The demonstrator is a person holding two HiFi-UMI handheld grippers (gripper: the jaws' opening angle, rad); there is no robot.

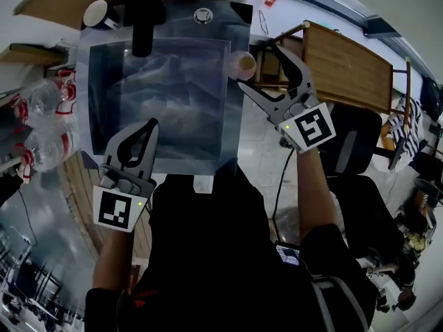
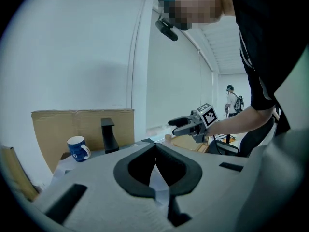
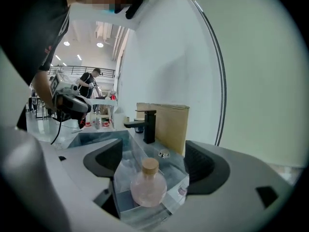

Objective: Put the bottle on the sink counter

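Observation:
A round clear bottle [image 1: 242, 63] with a cork stopper stands upright on the right rim of the grey marbled sink counter [image 1: 84, 109]. My right gripper [image 1: 257, 65] is open just in front of it. In the right gripper view the bottle [image 3: 147, 183] stands between the spread jaws, and neither pad touches it. My left gripper [image 1: 151, 124] hovers over the sink's near left part, shut on nothing. Its pads [image 2: 145, 154] meet at the tip in the left gripper view. That view also shows the right gripper [image 2: 179, 123] off to the right.
A black faucet [image 1: 143, 16] and a blue mug [image 1: 99, 12] stand at the back of the counter. Clear plastic bottles [image 1: 41, 126] lie at the left. A wooden table [image 1: 346, 61] and a black chair [image 1: 353, 147] are on the right.

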